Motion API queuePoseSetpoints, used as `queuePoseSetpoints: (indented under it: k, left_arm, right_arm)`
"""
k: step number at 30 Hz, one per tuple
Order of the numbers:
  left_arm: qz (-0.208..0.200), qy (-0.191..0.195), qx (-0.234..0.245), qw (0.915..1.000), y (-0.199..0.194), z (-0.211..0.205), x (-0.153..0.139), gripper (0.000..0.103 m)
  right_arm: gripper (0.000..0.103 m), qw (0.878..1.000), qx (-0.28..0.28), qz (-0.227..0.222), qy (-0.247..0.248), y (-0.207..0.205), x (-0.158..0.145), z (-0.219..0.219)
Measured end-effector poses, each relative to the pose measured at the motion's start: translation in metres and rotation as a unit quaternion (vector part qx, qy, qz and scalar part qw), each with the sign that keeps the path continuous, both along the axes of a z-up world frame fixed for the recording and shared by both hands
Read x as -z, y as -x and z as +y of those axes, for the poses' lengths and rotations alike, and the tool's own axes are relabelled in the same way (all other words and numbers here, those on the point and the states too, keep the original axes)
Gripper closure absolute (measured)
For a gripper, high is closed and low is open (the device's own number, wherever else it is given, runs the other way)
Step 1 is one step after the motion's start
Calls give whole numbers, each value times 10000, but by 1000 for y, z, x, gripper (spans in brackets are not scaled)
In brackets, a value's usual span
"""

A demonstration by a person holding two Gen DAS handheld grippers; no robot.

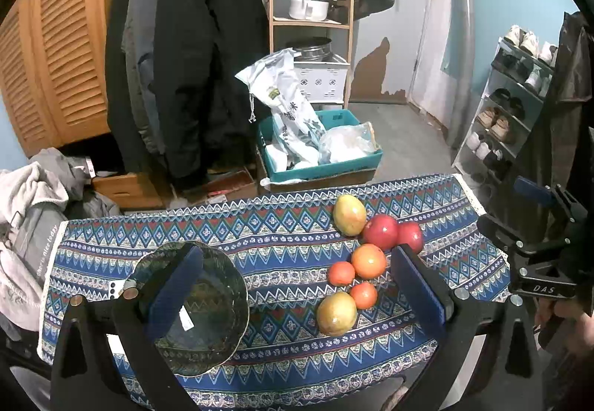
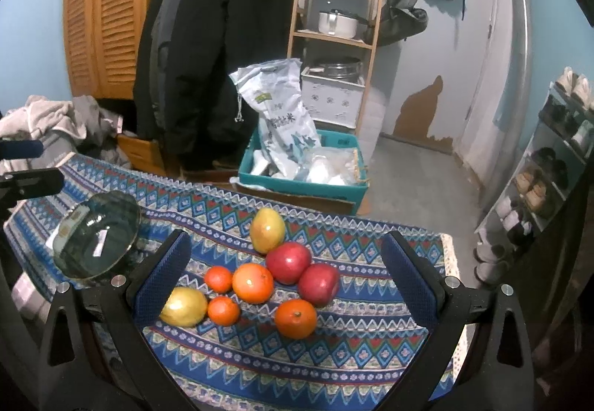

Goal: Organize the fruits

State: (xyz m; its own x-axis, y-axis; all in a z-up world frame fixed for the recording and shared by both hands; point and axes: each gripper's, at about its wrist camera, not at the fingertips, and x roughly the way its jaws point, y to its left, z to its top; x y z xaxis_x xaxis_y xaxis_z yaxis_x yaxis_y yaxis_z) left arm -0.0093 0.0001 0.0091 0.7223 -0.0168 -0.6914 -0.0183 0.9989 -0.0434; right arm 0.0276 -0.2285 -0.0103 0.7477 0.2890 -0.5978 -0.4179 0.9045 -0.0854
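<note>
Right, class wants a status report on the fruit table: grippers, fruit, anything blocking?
Left gripper and right gripper open, empty. Fruit cluster loose on the cloth, glass bowl empty. Nothing blocking.

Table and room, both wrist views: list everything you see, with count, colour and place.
Mangoes: two, yellow-green, one at the far end of the fruit cluster, one at the near left.
Apples: two, red, side by side behind the oranges.
Oranges: four, orange, two bigger and two smaller, middle and front of the cluster.
Bowl: one, dark glass, empty, left of the fruit.
Tablecloth: one, blue patterned, covering the table.
Coats: dark, hanging behind the table.
Crate: one, teal, on the floor, holding bags.
Wooden shelf: one, with a white pot.
Shoe rack: one, right wall.
Left gripper: open, above bowl and fruit.
Right gripper: open, above the fruit.
</note>
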Motion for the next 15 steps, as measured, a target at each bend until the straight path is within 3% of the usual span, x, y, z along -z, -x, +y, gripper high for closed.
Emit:
queuePoseSetpoints:
  k: [15]
  left_arm:
    - [54,-35,3,10000,1,-2,4,1]
  right_arm:
    - [3,9994,-126,158,-275,-2,-2,1]
